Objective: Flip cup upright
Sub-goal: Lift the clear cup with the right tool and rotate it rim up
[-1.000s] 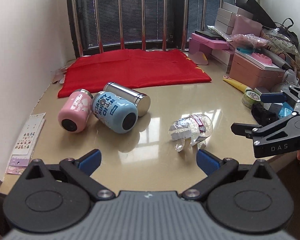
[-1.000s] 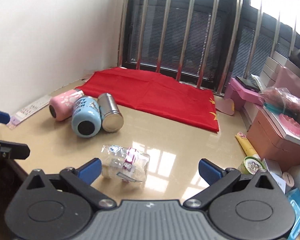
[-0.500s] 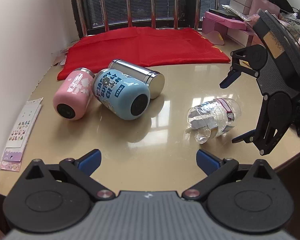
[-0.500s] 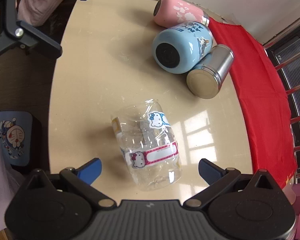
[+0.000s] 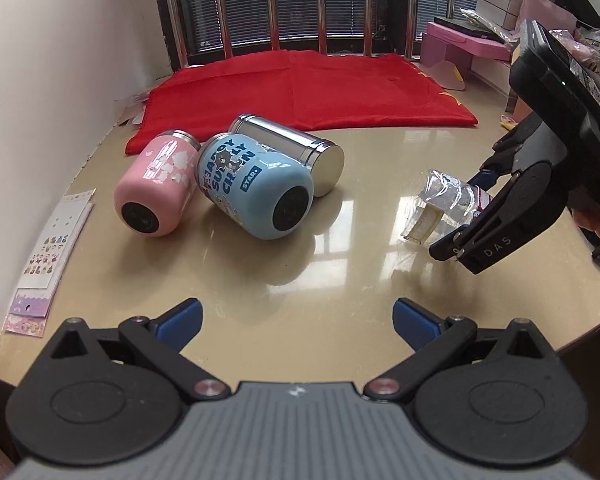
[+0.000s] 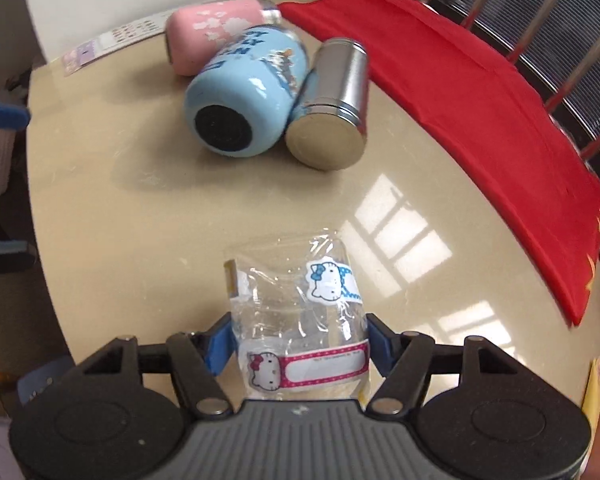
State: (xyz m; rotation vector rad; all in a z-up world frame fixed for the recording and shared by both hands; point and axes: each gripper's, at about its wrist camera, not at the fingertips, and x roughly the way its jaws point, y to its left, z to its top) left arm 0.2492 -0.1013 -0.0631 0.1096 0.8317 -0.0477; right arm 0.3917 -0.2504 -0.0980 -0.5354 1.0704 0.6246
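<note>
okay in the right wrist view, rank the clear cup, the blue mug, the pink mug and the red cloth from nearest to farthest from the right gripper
1. clear cup: between the right gripper fingers.
2. blue mug: ahead, left of centre.
3. pink mug: behind the blue one, far left.
4. red cloth: too spread out to rank.

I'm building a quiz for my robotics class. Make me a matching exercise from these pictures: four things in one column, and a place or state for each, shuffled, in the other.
1. clear cup
2. left claw
3. steel cup
4. sticker sheet

A. open, holding nothing
B. lying against the blue cup
C. between the right claw fingers
D. flat at the table edge by the wall

Pairs: 1-C, 2-A, 3-B, 4-D
</note>
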